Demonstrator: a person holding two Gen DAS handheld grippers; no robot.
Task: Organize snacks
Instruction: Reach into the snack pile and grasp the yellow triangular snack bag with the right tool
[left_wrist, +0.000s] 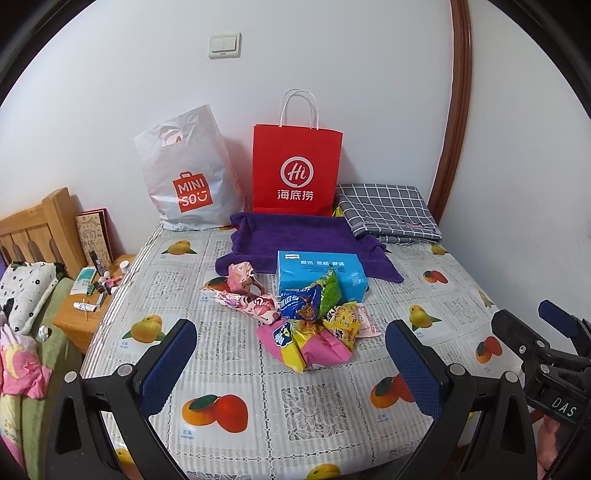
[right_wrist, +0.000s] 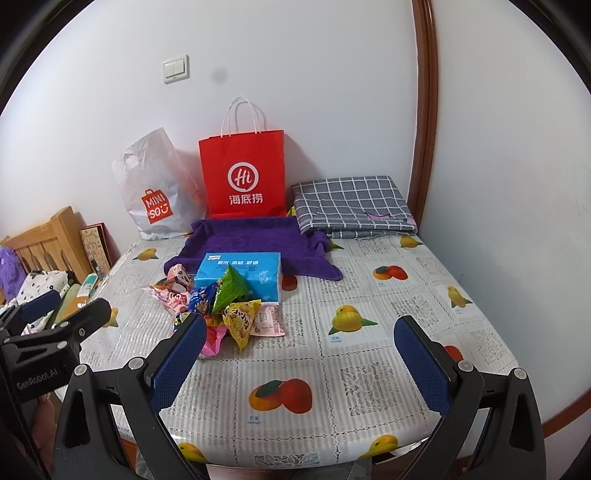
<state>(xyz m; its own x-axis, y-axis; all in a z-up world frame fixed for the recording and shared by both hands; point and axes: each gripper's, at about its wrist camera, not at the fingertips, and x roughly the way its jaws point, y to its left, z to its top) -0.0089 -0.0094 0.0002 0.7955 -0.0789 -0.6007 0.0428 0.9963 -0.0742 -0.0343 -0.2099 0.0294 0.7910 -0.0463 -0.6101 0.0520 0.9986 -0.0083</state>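
A pile of snack packets (left_wrist: 306, 325) lies mid-table on the fruit-print cloth; it also shows in the right wrist view (right_wrist: 225, 306). It holds pink, blue, green and yellow packets. A blue tissue pack (left_wrist: 317, 273) sits just behind it on a purple towel (left_wrist: 291, 240). My left gripper (left_wrist: 291, 350) is open and empty, just short of the pile. My right gripper (right_wrist: 299, 343) is open and empty, to the right of the pile. A red paper bag (left_wrist: 297, 170) and a white Miniso bag (left_wrist: 184, 173) stand against the wall.
A folded grey checked cloth (left_wrist: 388, 214) lies at the back right. A wooden nightstand (left_wrist: 88, 306) with small bottles and a bed stand left of the table. The table's bare cloth (right_wrist: 369, 295) stretches right of the pile. A wooden door frame (right_wrist: 424, 110) rises at the right.
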